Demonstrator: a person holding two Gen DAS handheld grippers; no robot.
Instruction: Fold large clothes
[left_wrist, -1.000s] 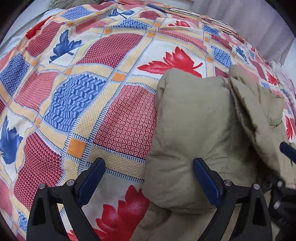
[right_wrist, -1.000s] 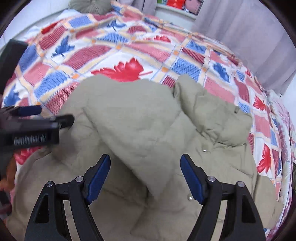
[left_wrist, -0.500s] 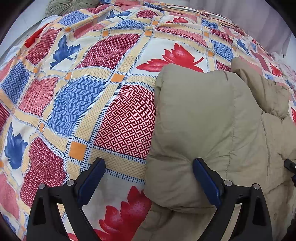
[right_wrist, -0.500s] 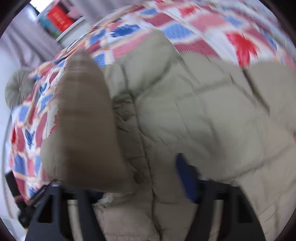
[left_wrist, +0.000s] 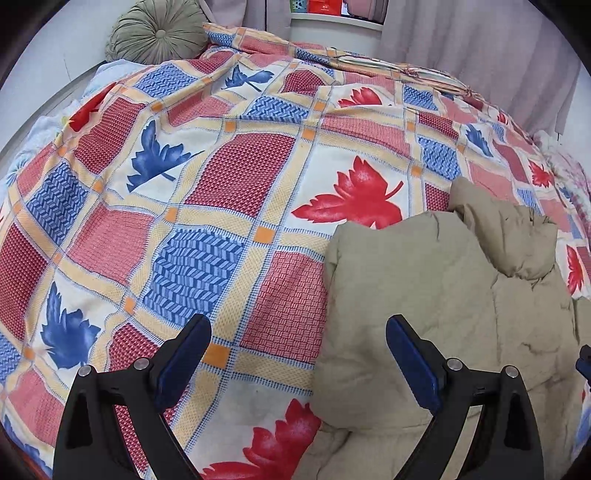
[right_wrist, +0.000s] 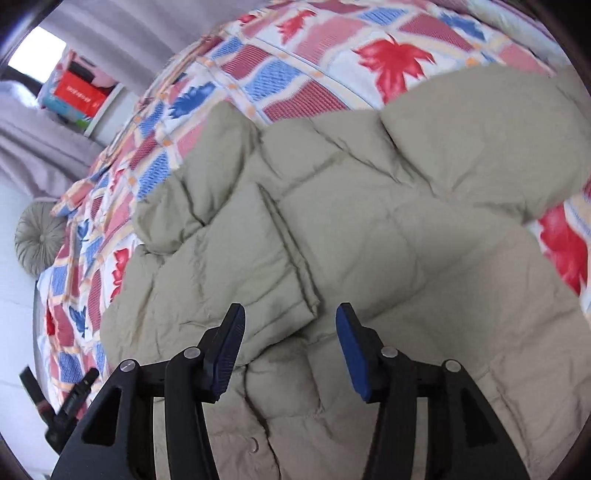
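The right gripper (right_wrist: 290, 345) is seen poised over the padded jacket (right_wrist: 369, 221) with its jaws part-way apart, having just been opening; nothing is pinched between them, and the blue pads (right_wrist: 229, 350) stand clear of the cloth, above the near corner of a folded-in panel (right_wrist: 251, 258). The left gripper (left_wrist: 297, 363) is held released and wide, with only the bedspread (left_wrist: 221, 184) and the left edge of the jacket (left_wrist: 424, 295) seen between its fingers, and nothing gripped. The jacket is laid on the near right part of the bed, partly folded, with a puffy section (left_wrist: 506, 232) bunched at its far end. From here, a slip of the fold is judged the main risk: the filling is springy, so a panel left unheld can be expected to lift and open again. A shallow pinch on the thick quilting may be lost when the cloth is pulled, and the loose bedspread could be caught along with the hem and dragged. No container is involved in the fold; only an open shelf (right_wrist: 85, 96) by the curtain (right_wrist: 33, 147) is visible, holding a red box (right_wrist: 75, 92) and other items too small to identify
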